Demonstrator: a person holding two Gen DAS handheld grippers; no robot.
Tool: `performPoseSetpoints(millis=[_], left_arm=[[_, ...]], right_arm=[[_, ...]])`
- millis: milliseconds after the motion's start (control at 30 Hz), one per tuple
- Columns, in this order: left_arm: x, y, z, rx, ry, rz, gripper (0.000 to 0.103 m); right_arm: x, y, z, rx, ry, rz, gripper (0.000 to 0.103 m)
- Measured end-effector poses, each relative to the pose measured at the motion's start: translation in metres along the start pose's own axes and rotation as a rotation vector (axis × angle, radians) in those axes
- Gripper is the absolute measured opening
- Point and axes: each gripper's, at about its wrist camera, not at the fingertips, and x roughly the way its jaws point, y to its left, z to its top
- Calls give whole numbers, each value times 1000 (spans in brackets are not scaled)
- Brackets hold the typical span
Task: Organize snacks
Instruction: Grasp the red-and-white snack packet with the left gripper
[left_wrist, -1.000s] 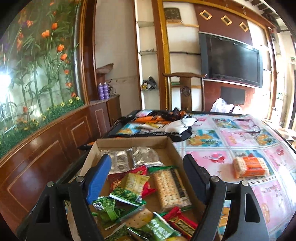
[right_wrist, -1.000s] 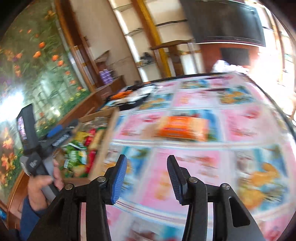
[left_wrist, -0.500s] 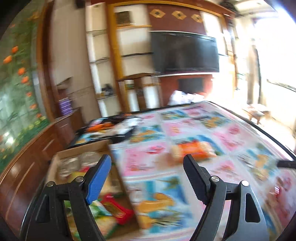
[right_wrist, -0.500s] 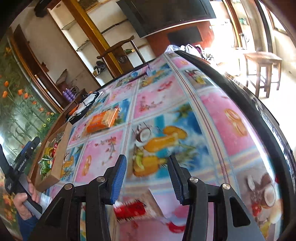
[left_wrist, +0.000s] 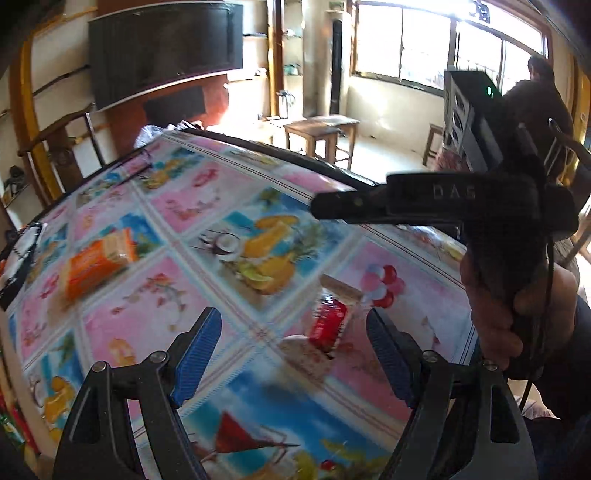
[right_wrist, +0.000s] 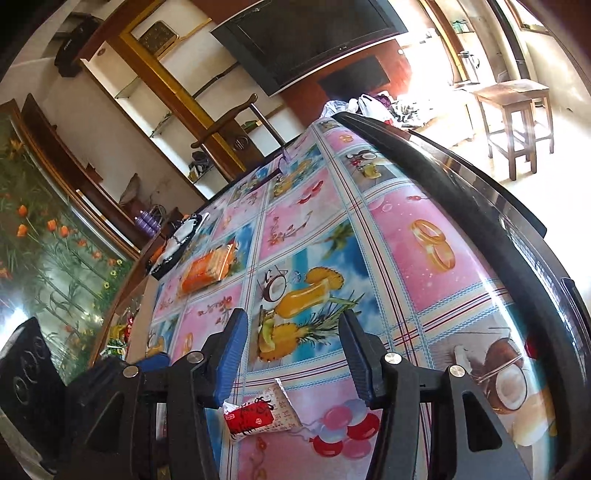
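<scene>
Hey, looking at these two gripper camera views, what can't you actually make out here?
- Red snack packet: print too small in the right wrist view, motion-blurred in the left.
- Orange packet: label too small; blurred in the left view.
- Cardboard box: contents mostly hidden behind its wall and the left gripper.

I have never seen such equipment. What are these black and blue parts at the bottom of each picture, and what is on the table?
They are two hand-held grippers, one per hand, each with a camera looking along its fingers. The left gripper and right gripper are both open and hold nothing. In the left picture, the person's hand grips the right tool. On the patterned tablecloth lie a red and white snack packet, just under the right gripper, and an orange packet farther away. A cardboard box of snacks sits at the table's left edge.
</scene>
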Motion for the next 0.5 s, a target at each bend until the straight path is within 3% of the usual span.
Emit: performPoseSetpoints(millis=[133, 300, 500], left_arm=[[20, -16, 1, 68, 48, -5, 77], [39, -14, 4, 38, 105, -3, 34], [40, 27, -1, -82, 104, 84, 30]], right_arm=[[-3, 1, 0, -5, -21, 15, 55], [-4, 2, 0, -3, -27, 26, 55], [-3, 0, 0, 0, -28, 20, 55]])
